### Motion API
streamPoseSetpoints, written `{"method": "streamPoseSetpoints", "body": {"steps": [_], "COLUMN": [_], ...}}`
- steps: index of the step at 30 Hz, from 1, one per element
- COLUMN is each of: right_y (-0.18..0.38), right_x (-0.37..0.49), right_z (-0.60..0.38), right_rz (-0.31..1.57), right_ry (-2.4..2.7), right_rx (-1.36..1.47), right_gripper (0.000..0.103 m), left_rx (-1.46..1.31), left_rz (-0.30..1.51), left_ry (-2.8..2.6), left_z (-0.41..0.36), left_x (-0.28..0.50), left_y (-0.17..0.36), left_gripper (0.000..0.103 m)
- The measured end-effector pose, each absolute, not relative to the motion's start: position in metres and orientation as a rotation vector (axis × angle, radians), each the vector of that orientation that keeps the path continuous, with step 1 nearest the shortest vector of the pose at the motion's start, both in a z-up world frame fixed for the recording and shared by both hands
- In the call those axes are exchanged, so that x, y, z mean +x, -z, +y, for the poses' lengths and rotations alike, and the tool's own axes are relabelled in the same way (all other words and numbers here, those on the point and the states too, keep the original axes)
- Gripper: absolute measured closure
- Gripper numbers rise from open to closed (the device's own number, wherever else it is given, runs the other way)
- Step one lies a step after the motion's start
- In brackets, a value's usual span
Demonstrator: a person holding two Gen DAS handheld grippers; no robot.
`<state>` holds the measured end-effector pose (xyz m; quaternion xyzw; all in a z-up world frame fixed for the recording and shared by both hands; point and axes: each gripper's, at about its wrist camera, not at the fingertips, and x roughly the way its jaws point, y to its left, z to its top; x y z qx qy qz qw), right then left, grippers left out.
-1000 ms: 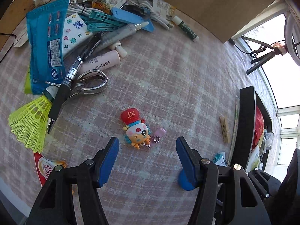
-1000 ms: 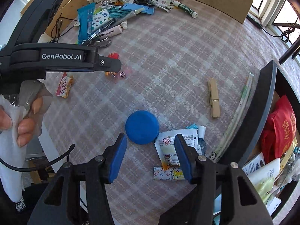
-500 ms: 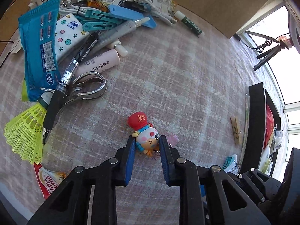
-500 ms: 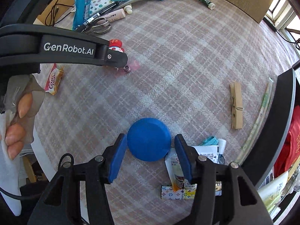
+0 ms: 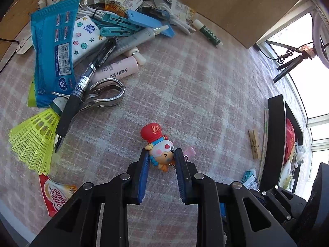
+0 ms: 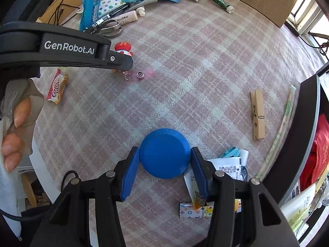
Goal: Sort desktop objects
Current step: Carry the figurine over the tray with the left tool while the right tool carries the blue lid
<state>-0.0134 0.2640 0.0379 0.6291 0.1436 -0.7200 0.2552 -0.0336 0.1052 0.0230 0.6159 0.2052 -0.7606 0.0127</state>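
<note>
The table wears a pink checked tablecloth (image 5: 205, 86). At its far end lies a heap with a blue wipes pack (image 5: 53, 49), a black pen (image 5: 82, 86) and scissors (image 5: 104, 96). The right gripper (image 6: 164, 160) has just been closing around the blue round lid (image 6: 164, 153); the left pad touches it, the right one stands just beside. The left gripper (image 5: 161, 157) is clamped on the small cartoon keychain figure (image 5: 159, 146), which lies on the cloth.
</note>
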Motion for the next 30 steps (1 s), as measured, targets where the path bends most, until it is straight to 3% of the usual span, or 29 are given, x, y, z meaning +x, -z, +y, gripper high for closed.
{"method": "streamPoseSetpoints", "body": {"steps": [12,18,30], "right_y": [-0.105,-0.118,-0.123], "right_x": [-0.021,-0.033,-0.033], "right_z": [0.318,0.381,0.566], "right_rz": [0.137,0.046,-0.159], "right_ry": [2.062,2.187,2.452], "right_rx": [1.616,1.625,1.761], "right_gripper": [0.054,0.054,0.054], "left_rx": [1.865,1.913,2.117], "left_rz": [0.618,0.538,0.327], "left_ry": [2.561,2.686,2.793], "left_z": [0.138,0.204,0.346], "left_x": [-0.03,-0.032,-0.056], "left_y": [-0.084,-0.107,-0.101], "left_gripper": [0.08,0.08,0.08]}}
